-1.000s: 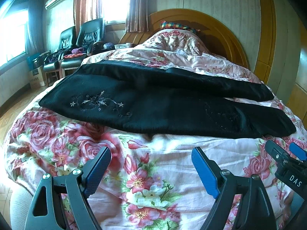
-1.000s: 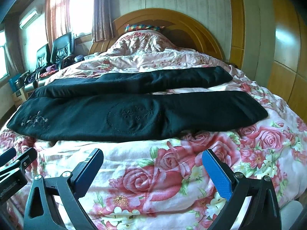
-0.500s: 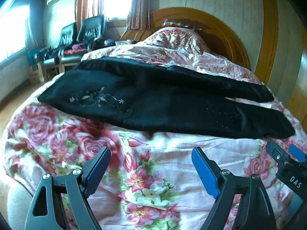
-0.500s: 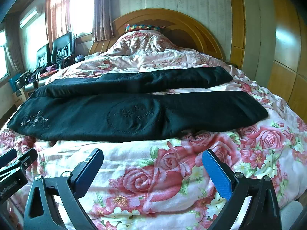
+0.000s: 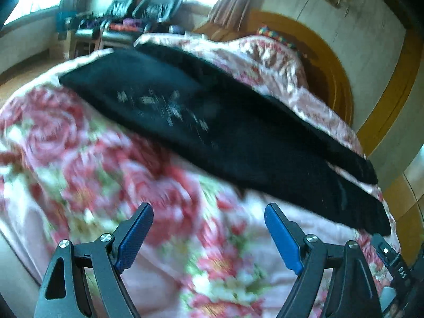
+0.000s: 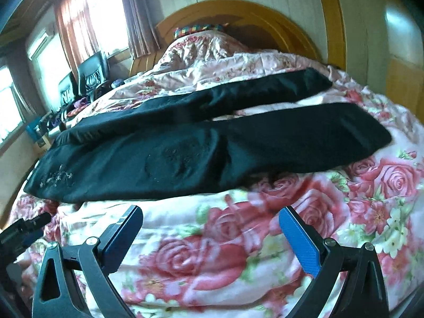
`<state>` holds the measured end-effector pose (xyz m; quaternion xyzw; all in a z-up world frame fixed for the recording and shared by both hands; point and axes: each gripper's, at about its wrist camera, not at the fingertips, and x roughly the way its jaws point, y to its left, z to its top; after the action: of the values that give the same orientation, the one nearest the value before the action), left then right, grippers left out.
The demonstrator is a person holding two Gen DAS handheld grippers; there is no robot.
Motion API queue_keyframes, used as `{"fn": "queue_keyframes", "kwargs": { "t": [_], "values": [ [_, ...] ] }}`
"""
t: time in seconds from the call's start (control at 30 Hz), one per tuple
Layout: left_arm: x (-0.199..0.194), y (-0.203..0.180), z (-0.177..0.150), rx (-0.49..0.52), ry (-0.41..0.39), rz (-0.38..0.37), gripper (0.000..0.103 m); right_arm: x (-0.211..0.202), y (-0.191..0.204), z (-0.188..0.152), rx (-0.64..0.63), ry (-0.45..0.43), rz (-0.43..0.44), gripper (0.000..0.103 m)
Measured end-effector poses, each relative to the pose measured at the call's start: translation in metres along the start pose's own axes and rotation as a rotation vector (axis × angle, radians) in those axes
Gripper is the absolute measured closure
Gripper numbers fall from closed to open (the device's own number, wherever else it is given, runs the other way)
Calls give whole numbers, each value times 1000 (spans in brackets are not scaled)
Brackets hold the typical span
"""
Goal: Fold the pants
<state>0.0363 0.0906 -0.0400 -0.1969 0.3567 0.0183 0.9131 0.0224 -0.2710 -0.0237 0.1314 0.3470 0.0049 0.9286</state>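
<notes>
Black pants (image 5: 225, 132) with pale embroidery lie spread flat across the floral bedspread (image 5: 106, 164), waist to the left, both legs running right. They also show in the right wrist view (image 6: 185, 153), the two legs parted at the right end. My left gripper (image 5: 209, 212) is open and empty, over the quilt just short of the pants' near edge. My right gripper (image 6: 210, 214) is open and empty, close to the near edge of the near leg.
A curved wooden headboard (image 6: 238, 18) and piled floral quilt (image 6: 212, 50) lie behind the pants. Black chairs (image 5: 148, 8) stand by the window at the left. Wooden wardrobe panels (image 6: 397, 53) line the right. The other gripper's tip shows at each view's edge (image 6: 26, 225).
Both grippers have tilted and moved closer to the pants; the left swung toward the waist end, its view blurred by motion. The pants have not moved.
</notes>
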Motion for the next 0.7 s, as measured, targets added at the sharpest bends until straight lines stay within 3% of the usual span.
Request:
{"fn": "queue_keyframes", "kwargs": {
  "t": [0.2,0.27,0.33,0.5,0.7],
  "values": [
    [10,48,30,-143,-22,-40,22,10,-56,15,202,-9,73,0],
    [15,63,37,-183,-19,-41,23,17,-75,19,276,-1,113,5],
    [20,73,44,-206,-28,-32,24,26,-90,23,329,15,155,19],
    [38,85,57,-213,-28,-20,24,50,-134,25,540,13,243,33],
    [62,93,73,-229,-77,-81,24,69,-158,33,708,-37,327,43]
  ]
}}
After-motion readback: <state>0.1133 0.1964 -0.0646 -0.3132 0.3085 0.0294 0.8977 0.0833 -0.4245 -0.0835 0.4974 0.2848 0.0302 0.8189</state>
